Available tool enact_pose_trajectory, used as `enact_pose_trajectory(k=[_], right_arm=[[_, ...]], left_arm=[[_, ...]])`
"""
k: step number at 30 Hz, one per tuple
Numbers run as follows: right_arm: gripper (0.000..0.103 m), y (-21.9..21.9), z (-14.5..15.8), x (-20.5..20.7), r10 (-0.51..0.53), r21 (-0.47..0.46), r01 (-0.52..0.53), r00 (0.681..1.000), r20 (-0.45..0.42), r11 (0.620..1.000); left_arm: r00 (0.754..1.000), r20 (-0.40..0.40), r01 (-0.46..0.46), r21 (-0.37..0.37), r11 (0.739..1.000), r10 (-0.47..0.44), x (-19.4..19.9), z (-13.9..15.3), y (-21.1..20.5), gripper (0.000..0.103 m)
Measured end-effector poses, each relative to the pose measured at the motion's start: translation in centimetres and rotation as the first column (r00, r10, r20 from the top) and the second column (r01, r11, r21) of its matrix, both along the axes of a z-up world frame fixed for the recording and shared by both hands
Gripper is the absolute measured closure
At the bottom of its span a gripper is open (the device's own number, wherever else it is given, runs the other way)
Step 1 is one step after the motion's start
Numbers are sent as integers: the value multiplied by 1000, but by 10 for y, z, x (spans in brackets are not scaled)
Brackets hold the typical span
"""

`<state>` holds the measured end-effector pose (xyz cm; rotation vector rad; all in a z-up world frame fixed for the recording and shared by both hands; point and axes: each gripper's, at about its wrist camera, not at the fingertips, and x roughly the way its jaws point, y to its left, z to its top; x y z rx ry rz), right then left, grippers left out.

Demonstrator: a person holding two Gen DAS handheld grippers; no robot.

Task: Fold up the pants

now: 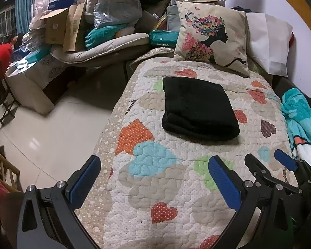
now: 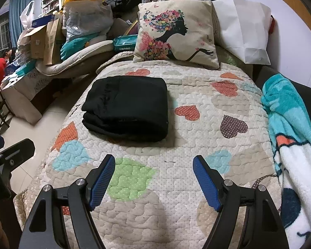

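Note:
The black pants [image 1: 199, 108] lie folded into a compact thick rectangle on the heart-patterned quilt [image 1: 165, 186]. They also show in the right wrist view [image 2: 126, 108], left of the quilt's [image 2: 197, 134] middle. My left gripper [image 1: 155, 164] is open and empty, held above the quilt's near part, short of the pants. My right gripper [image 2: 154, 161] is open and empty, also short of the pants. The right gripper shows in the left wrist view [image 1: 265, 159] at the lower right.
A printed cushion [image 2: 176, 35] and a white pillow [image 2: 244, 31] lie at the bed's far end. A teal and white blanket [image 2: 290, 134] lies along the right edge. Boxes and bags [image 1: 83, 20] are piled on furniture to the left, past a tiled floor [image 1: 51, 134].

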<state>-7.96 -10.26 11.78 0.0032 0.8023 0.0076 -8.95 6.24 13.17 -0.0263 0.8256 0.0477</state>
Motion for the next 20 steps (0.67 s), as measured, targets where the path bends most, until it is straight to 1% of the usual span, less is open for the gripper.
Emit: enact_pose_trajectory(k=[9, 15, 17, 20], right_arm=[[21, 0, -4, 1, 0, -2, 0, 1000, -10, 1000], [21, -1, -7, 1, -4, -1, 4, 1000, -18, 1000], [21, -4, -8, 3, -11, 2, 11, 1000, -24, 1000], [21, -9, -11, 5, -31, 2, 31, 999, -37, 1000]], left_arm=[[1000, -21, 2, -11, 1000, -2, 3, -6, 0, 0], [1000, -26, 1, 2, 1000, -1, 5, -10, -2, 0], [999, -37, 1, 6, 1000, 0, 8, -14, -3, 0], [998, -63, -4, -7, 1000, 3, 14, -21, -4, 0]])
